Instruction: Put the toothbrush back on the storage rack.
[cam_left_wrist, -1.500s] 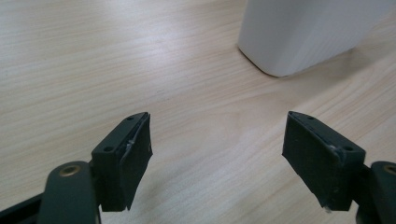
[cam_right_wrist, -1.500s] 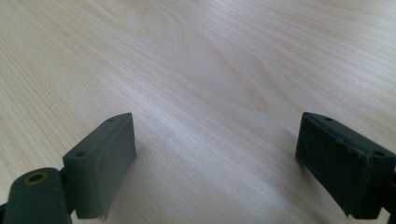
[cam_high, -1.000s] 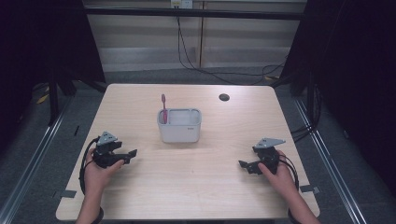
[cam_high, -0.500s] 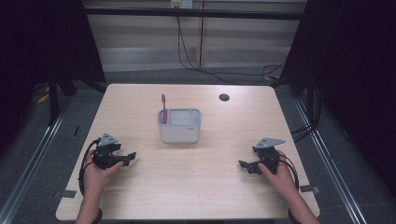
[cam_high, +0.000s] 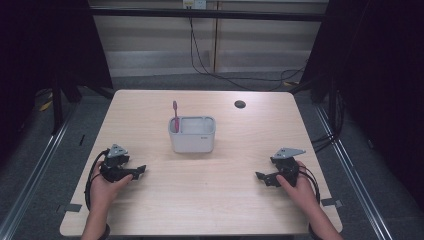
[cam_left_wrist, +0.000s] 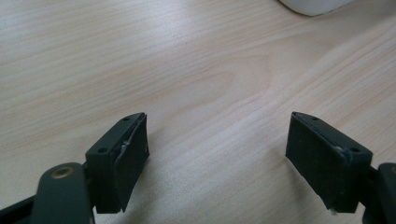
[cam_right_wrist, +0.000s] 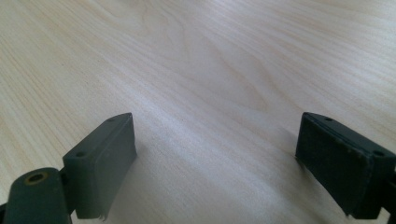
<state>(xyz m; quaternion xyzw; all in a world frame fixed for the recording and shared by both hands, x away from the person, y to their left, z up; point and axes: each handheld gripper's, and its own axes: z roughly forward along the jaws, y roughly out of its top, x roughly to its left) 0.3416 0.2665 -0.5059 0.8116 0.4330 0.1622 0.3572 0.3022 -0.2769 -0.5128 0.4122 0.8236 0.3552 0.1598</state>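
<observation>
White caddy (cam_high: 192, 134) with a pink toothbrush (cam_high: 175, 115) is parked mid-table, well apart from the 2 grippers: left gripper (cam_high: 136, 172) and right gripper (cam_high: 263, 177) are both held released, nothing gripped.

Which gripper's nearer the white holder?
Left. The left gripper sits just front-left of the holder; the right gripper is farther off, front-right. Both open, empty.
</observation>
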